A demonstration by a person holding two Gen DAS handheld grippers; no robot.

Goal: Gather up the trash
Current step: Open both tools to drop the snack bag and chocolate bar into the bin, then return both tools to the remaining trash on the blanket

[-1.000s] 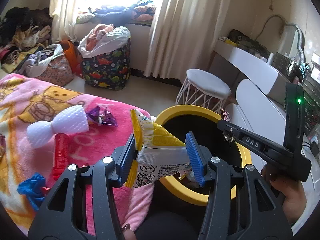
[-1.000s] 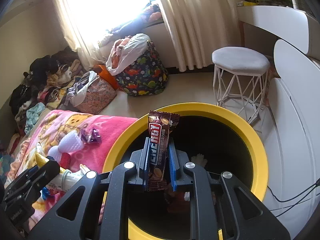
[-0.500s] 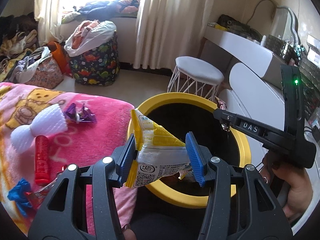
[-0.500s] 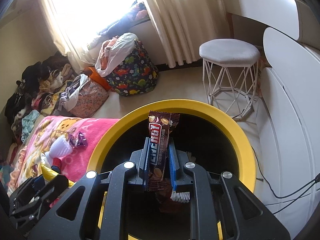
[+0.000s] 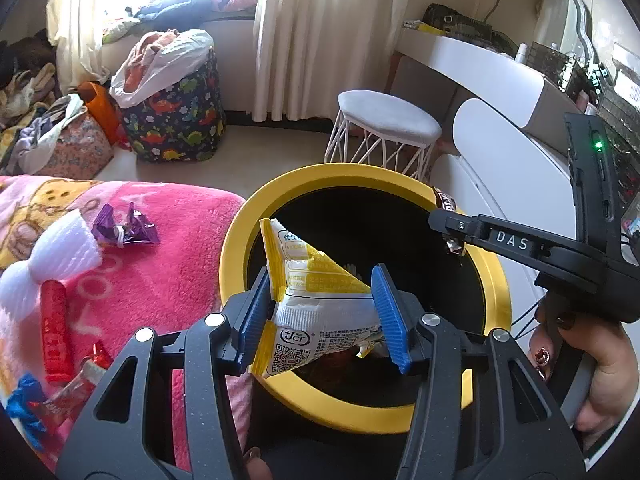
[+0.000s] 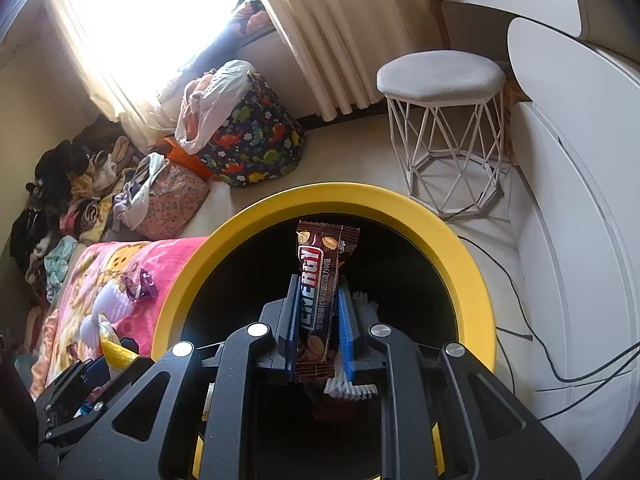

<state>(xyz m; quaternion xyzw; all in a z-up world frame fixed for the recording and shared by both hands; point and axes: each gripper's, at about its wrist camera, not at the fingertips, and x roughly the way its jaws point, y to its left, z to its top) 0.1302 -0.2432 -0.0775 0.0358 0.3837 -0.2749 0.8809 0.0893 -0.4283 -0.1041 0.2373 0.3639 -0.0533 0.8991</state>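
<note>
A black bin with a yellow rim (image 5: 362, 172) (image 6: 472, 276) stands beside the bed. My left gripper (image 5: 320, 312) is shut on a yellow and white snack packet (image 5: 316, 292) and holds it over the bin's near left side. My right gripper (image 6: 318, 328) is shut on a brown energy bar wrapper (image 6: 320, 280), upright over the bin's mouth. It shows in the left wrist view (image 5: 450, 226) over the bin's right rim. Trash lies at the bottom of the bin, partly hidden.
The pink blanket (image 5: 172, 256) holds a purple wrapper (image 5: 124, 228), a white foam sleeve (image 5: 52, 252), a red wrapper (image 5: 54, 332) and blue scraps (image 5: 22, 408). A white stool (image 5: 386, 132), a dinosaur-print bag (image 5: 176, 112), clothes piles and a white desk (image 5: 480, 64) surround the bin.
Both grippers have moved further over the bin with their wrappers still held. The bin has grown larger and more central in both views.
</note>
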